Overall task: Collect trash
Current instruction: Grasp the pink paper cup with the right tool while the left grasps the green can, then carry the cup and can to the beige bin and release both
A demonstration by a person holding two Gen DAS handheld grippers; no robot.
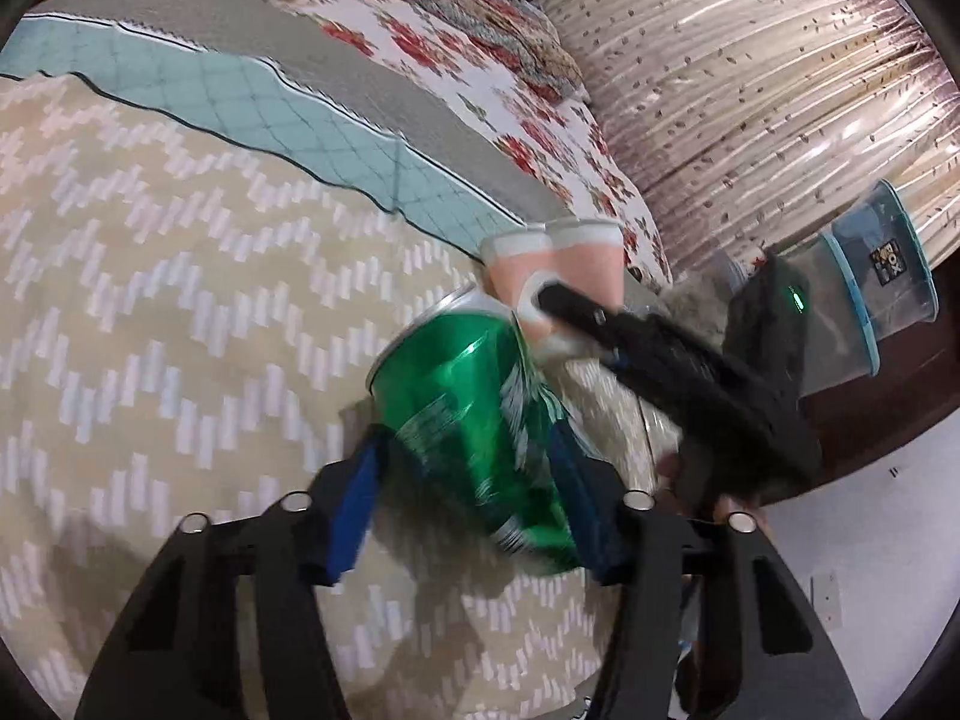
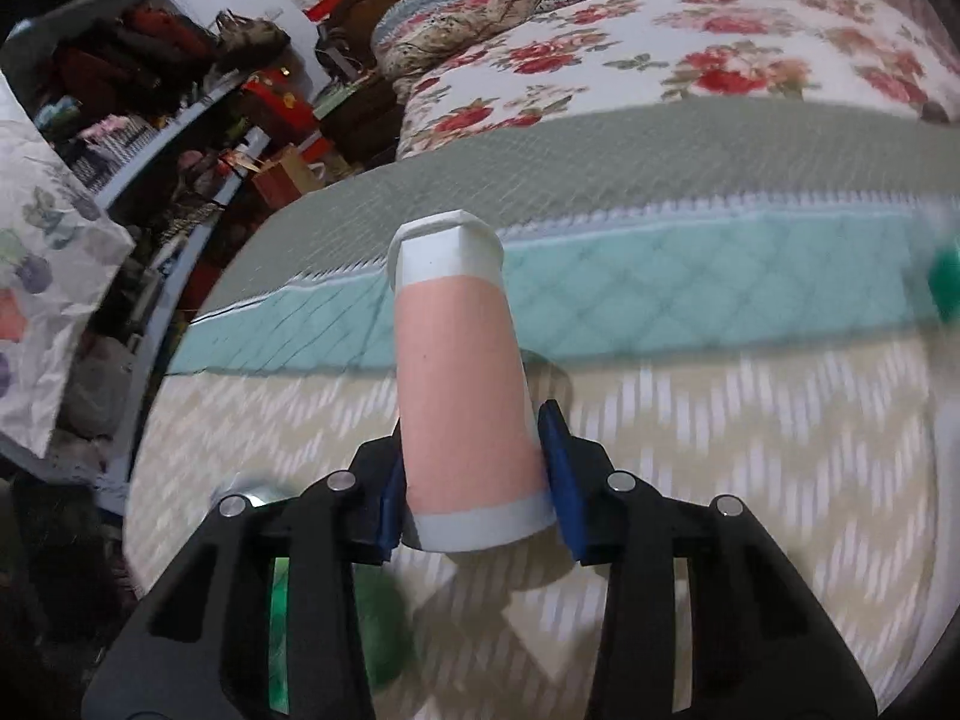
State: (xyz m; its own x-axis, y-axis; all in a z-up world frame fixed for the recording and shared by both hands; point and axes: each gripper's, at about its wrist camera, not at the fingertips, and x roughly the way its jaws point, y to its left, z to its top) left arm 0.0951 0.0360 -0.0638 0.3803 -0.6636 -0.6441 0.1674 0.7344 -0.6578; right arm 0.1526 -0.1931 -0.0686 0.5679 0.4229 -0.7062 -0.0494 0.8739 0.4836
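Observation:
My left gripper (image 1: 468, 480) is shut on a green soda can (image 1: 474, 420) and holds it above the beige zigzag bedspread (image 1: 150, 300). My right gripper (image 2: 474, 468) is shut on a pink and white paper cup (image 2: 462, 384), crushed at its rim, held over the same bedspread (image 2: 750, 450). In the left wrist view the right gripper's finger (image 1: 600, 318) shows just beyond the can, clamping the pink cup (image 1: 576, 264). A green blur of the can shows under the right gripper (image 2: 384, 630).
Folded floral quilts (image 1: 480, 60) lie on the bed behind a teal and grey blanket (image 1: 300, 114). A patterned curtain (image 1: 750, 90) hangs at right, with a clear plastic container (image 1: 882, 288) near it. Cluttered shelves (image 2: 180, 108) stand at the left of the right wrist view.

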